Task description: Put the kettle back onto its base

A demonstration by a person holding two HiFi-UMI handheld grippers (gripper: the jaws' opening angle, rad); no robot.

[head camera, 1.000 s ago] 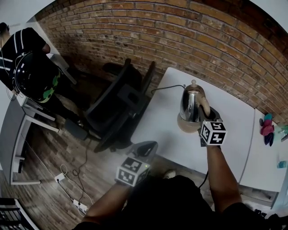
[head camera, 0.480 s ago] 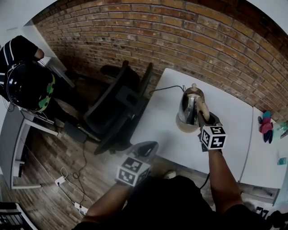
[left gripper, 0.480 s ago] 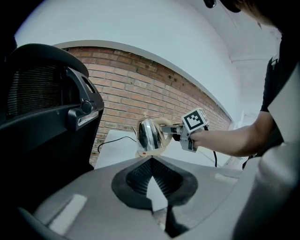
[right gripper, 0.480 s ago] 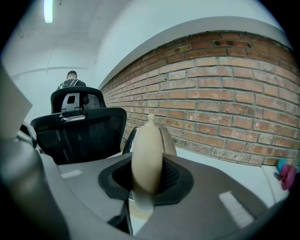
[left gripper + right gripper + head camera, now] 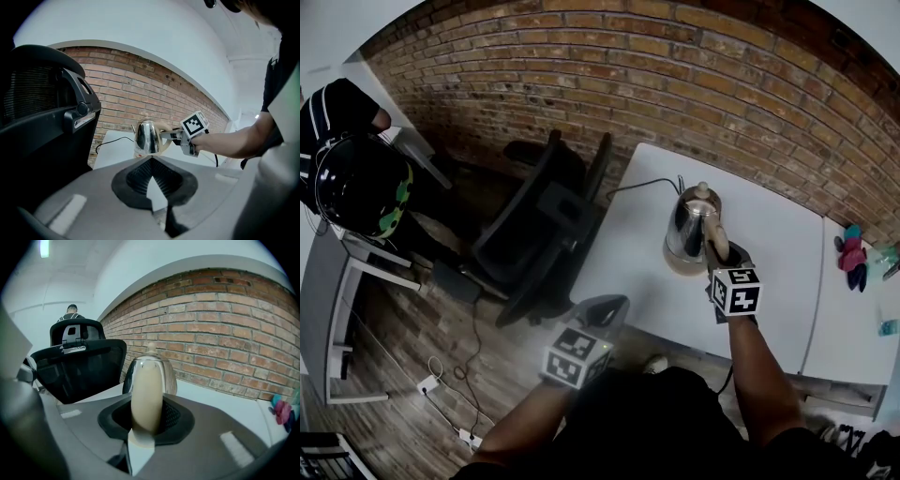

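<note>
Seating of the stainless kettle [image 5: 686, 228] on its cream base [image 5: 675, 266] is apparently being completed: it is standing upright there on the white table [image 5: 769, 244]. Its cream handle [image 5: 146, 394] is being released by the right gripper [image 5: 146, 414], whose jaws have just been opening and are lying loosely either side of it. The left gripper [image 5: 151, 161] is being held closed and empty, well apart. Only withdrawal is judged remaining.

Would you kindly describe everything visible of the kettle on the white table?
The kettle is polished, mirror-like metal, with a knob on its lid and a cream handle. It stands upright on its tan base on the white table, a cord trailing behind. The fingers of the right gripper, just opening, flank the handle; whether they press is unclear.
</note>
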